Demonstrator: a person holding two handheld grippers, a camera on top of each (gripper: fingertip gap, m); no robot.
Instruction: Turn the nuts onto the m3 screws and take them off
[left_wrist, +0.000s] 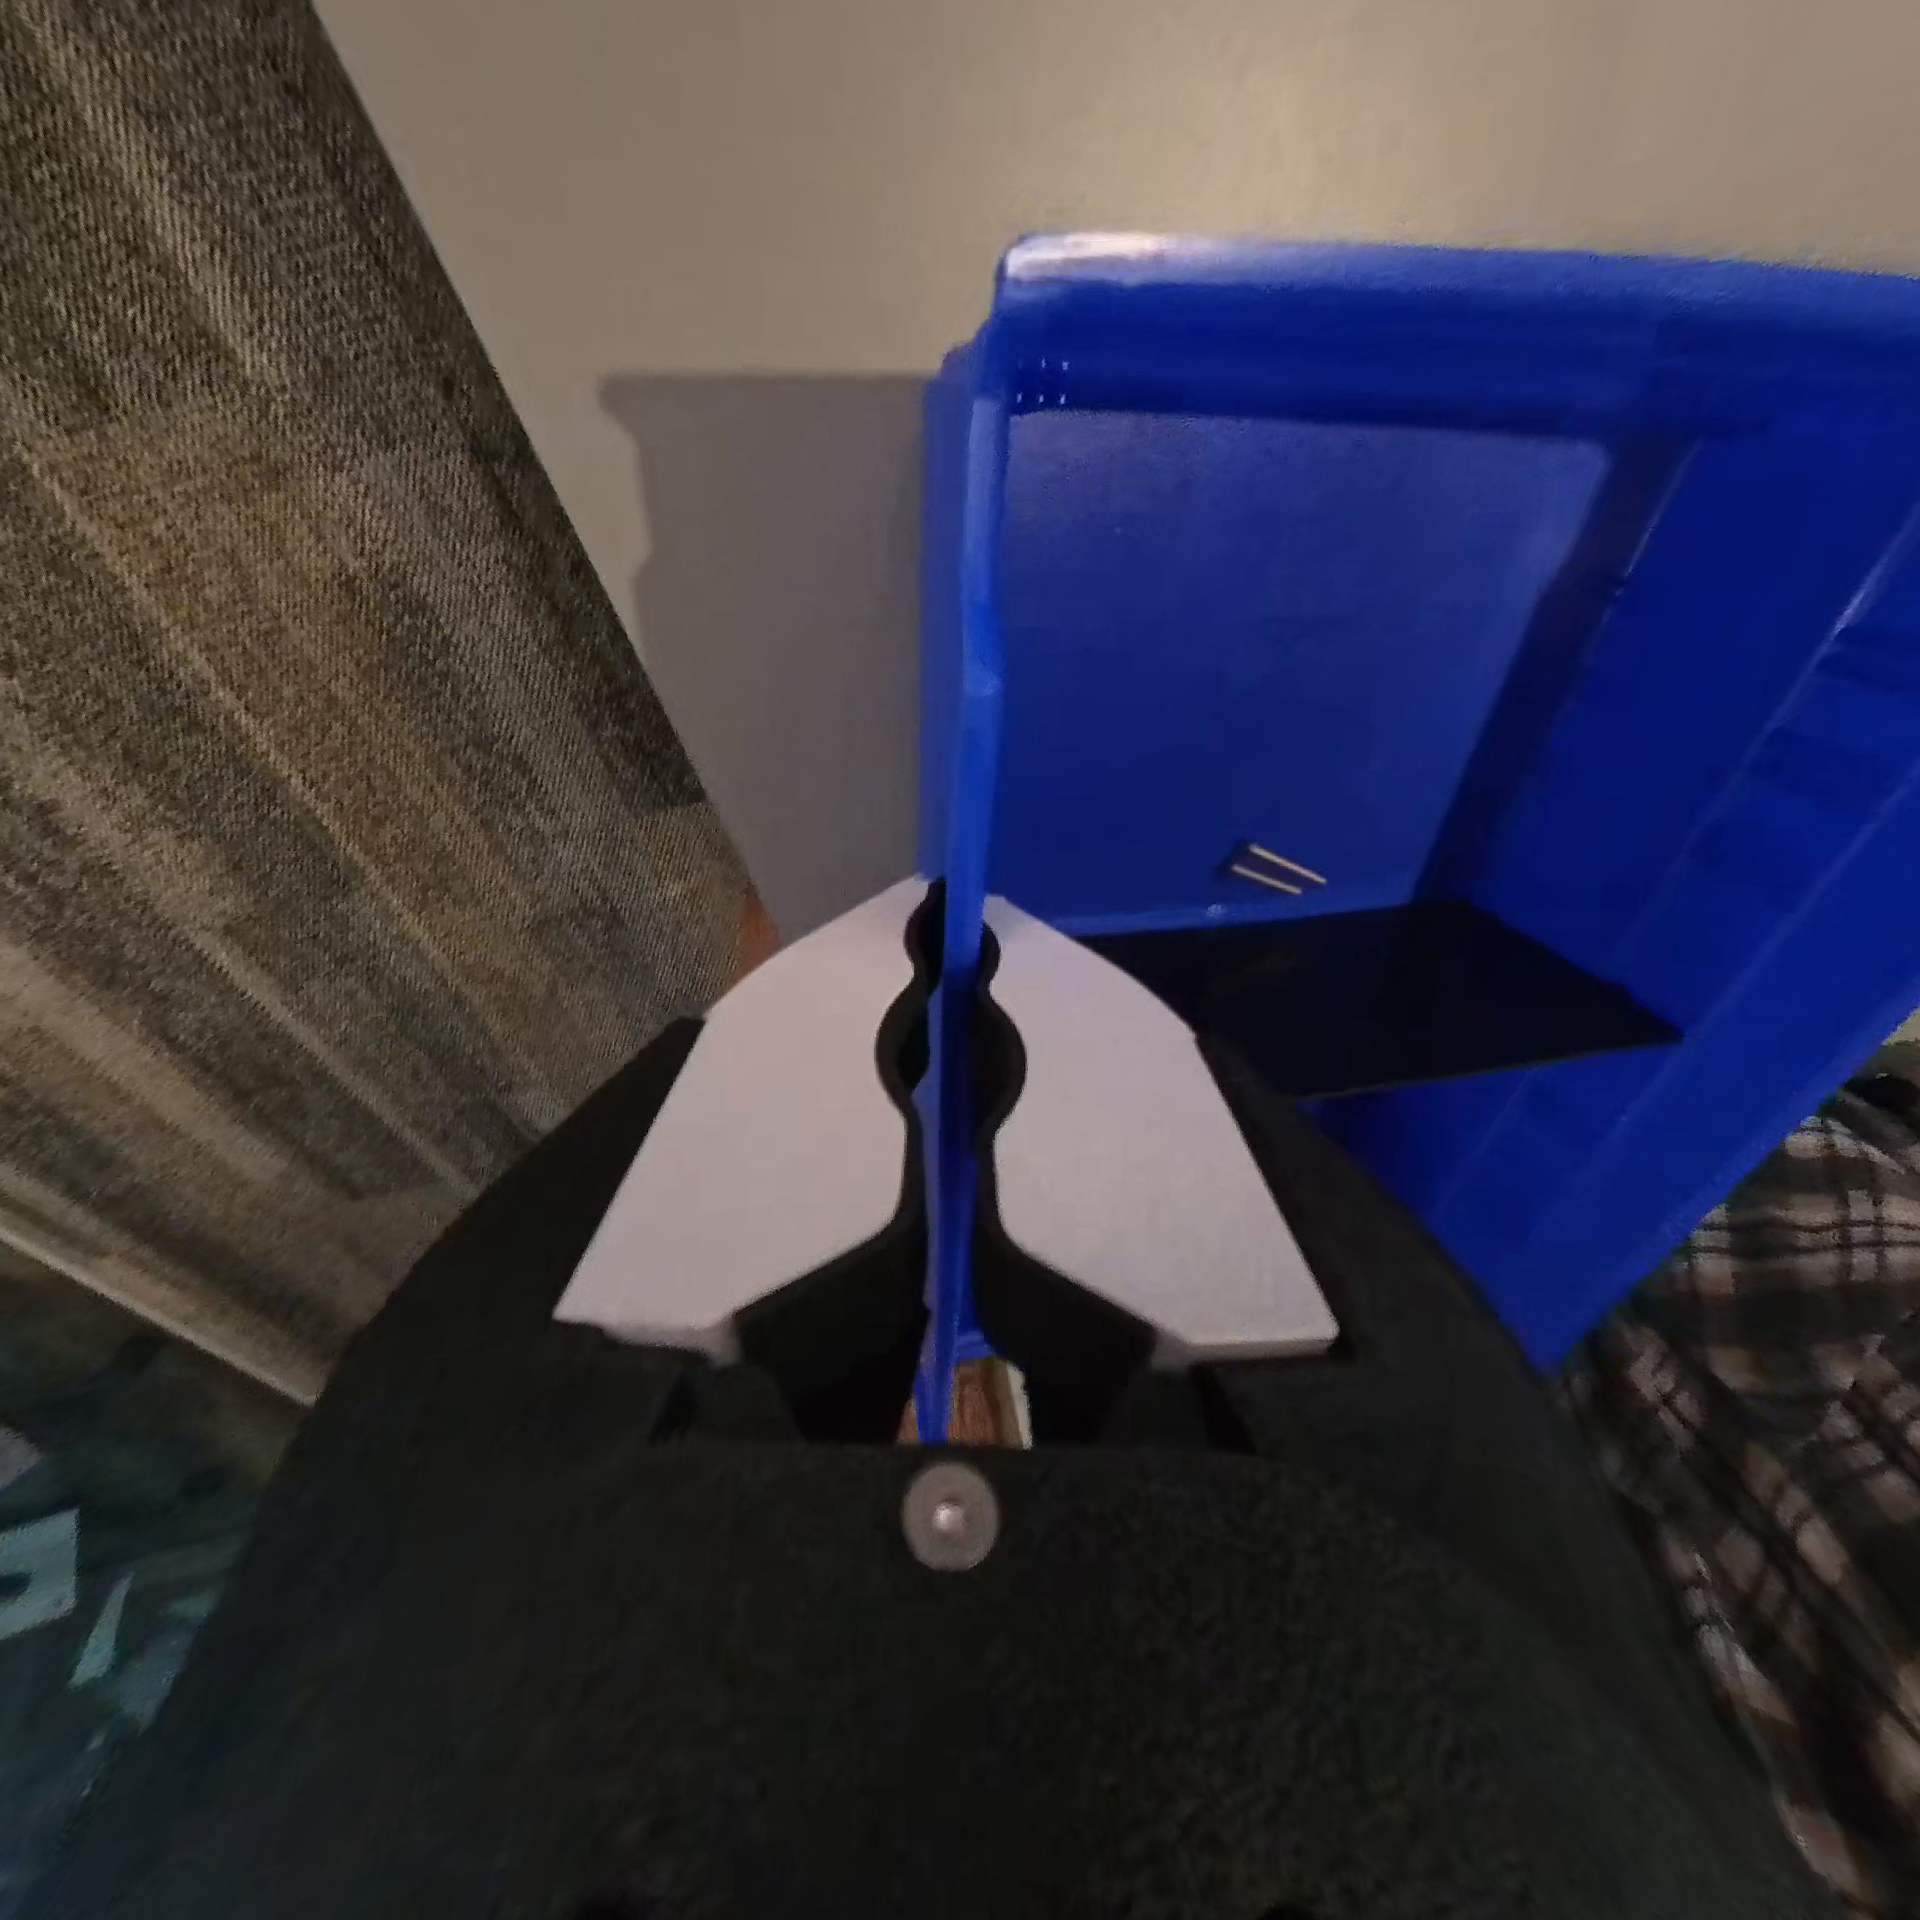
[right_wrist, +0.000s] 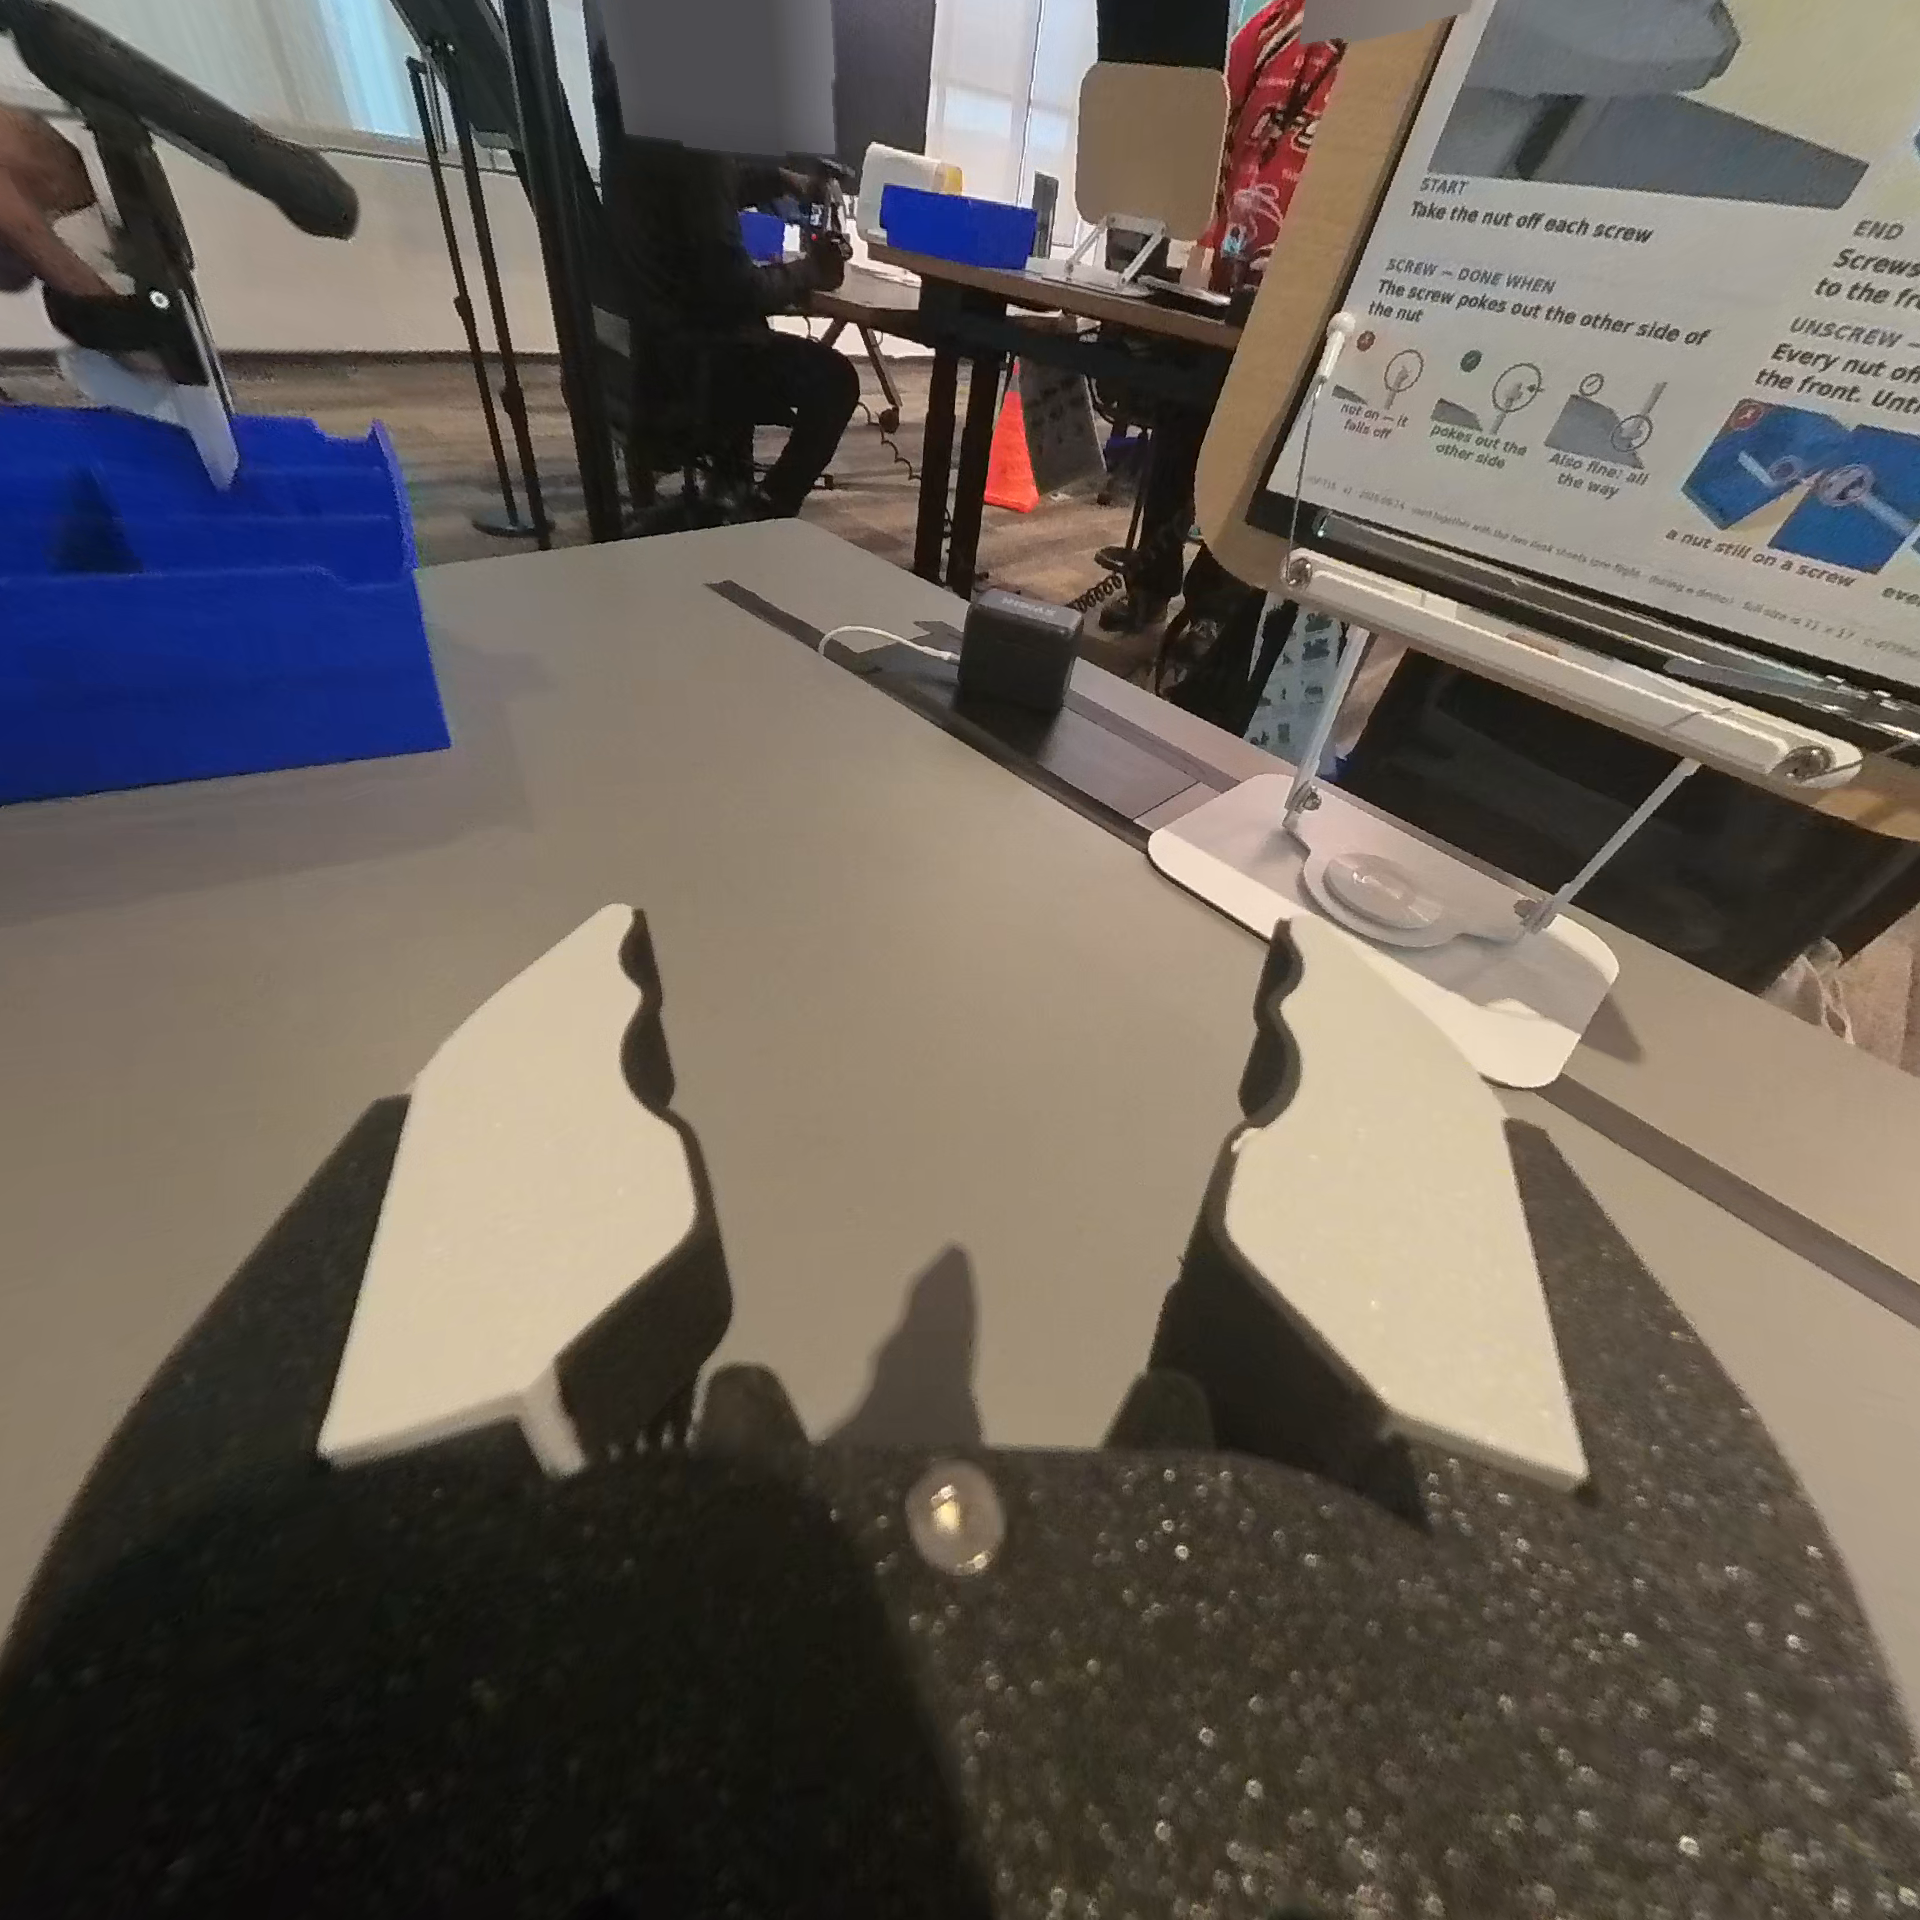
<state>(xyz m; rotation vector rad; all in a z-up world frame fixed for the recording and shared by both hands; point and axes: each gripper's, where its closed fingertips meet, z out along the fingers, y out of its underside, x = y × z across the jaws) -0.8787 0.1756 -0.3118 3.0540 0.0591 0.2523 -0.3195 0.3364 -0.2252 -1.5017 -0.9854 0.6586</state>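
The left gripper (left_wrist: 951, 997) is clamped on a side wall of the blue bin (left_wrist: 1351, 665), where two thin screws (left_wrist: 1276, 868) lie flat just beyond its tips, while the right gripper (right_wrist: 961, 1049), wide open and empty, hovers well right of the bin.

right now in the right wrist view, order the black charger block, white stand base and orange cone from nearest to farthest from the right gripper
1. white stand base, on the table, right
2. black charger block, farther back, centre
3. orange cone, on the floor beyond the table
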